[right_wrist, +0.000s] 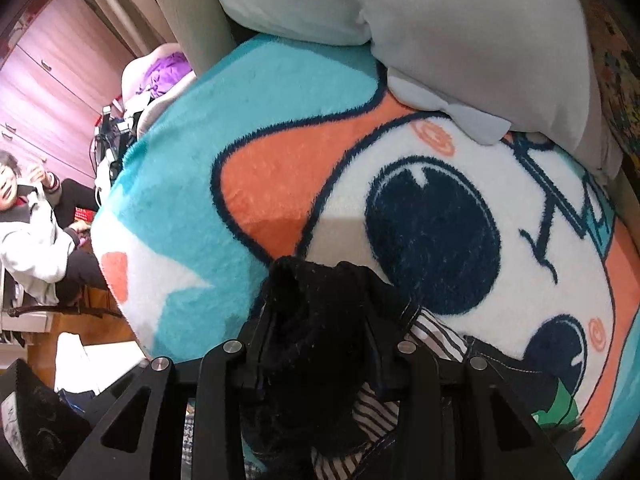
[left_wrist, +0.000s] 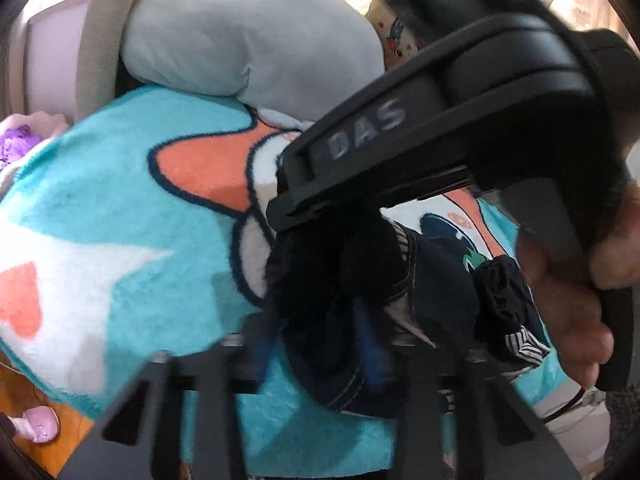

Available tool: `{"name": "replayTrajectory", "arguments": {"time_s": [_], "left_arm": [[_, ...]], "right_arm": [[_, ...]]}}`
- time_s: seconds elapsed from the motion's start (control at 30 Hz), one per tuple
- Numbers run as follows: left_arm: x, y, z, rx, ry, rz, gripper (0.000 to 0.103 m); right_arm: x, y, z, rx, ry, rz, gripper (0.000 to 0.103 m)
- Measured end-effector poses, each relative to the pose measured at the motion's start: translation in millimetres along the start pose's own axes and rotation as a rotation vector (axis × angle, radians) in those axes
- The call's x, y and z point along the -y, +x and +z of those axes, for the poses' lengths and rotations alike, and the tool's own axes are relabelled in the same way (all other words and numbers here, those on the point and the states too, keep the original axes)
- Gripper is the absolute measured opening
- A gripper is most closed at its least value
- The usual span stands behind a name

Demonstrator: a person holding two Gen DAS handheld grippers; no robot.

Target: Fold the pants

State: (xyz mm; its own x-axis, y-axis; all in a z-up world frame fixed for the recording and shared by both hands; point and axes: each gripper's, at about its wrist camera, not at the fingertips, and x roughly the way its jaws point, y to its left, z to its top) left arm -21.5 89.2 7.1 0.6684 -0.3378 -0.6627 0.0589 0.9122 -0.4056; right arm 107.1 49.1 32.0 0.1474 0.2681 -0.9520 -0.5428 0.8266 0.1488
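Observation:
The pants [left_wrist: 340, 280] are dark navy with a striped lining, bunched up over a teal cartoon blanket [left_wrist: 120, 208]. In the left wrist view my left gripper [left_wrist: 320, 332] is shut on the pants fabric, its blue-padded fingers pinching a fold. The right gripper [left_wrist: 280, 216] reaches in from the upper right, its black fingers closed on the top of the same bunch, with the person's hand [left_wrist: 568, 304] on its handle. In the right wrist view the right gripper [right_wrist: 316, 340] is shut on the dark pants [right_wrist: 316, 312], whose striped lining [right_wrist: 436, 332] hangs out to the right.
A grey plush pillow [left_wrist: 248, 32] lies at the far end of the blanket, also in the right wrist view [right_wrist: 400, 12]. A seated person [right_wrist: 32, 224] is at the left. Wooden floor [left_wrist: 24, 392] and a pink wardrobe [right_wrist: 52, 72] lie beyond the bed edge.

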Motion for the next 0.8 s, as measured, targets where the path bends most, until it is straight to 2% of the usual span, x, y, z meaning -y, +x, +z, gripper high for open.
{"name": "replayTrajectory", "arguments": {"time_s": [0.17,0.43,0.8], "left_arm": [[-6,-9,0,0.021,-0.016,-0.03,0.022],[13,-26,0,0.053,0.036,0.0,0.022],[67,-49,10,0.105,0.147,-0.026,0.022]], "right_arm": [[3,-13,-11,0.052,0.026,0.036,0.038],[11,-39,-28,0.124,0.049,0.087,0.038],[40,-86,-59,0.251,0.114,0.169,0.038]]}}
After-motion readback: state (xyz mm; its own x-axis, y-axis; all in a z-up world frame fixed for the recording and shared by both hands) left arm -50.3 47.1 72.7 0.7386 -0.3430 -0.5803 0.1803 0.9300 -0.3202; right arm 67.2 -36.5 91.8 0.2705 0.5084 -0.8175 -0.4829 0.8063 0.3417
